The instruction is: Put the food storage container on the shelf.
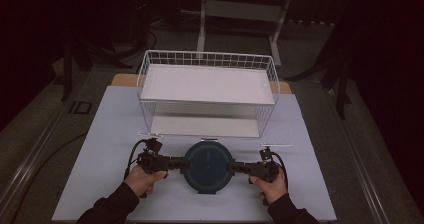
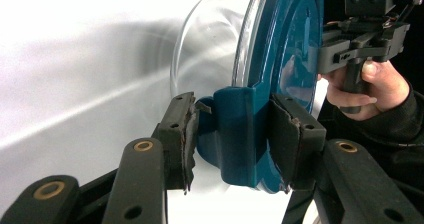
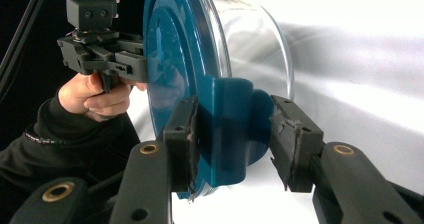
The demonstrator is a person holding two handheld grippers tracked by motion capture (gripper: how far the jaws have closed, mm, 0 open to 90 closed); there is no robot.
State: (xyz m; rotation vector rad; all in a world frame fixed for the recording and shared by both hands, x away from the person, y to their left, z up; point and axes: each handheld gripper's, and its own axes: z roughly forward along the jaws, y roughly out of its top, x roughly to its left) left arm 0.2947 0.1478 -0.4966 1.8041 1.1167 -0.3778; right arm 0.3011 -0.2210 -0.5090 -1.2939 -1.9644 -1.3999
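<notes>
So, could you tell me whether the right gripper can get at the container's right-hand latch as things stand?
Probably yes: the right gripper already has its jaws either side of the teal latch on the container, nothing between.

A round clear glass container (image 1: 208,168) with a teal lid (image 2: 287,59) sits upright on the table, lid on, just in front of the white wire rack (image 1: 208,91). A teal clip tab (image 2: 239,134) folds down over each side of its rim.
</notes>
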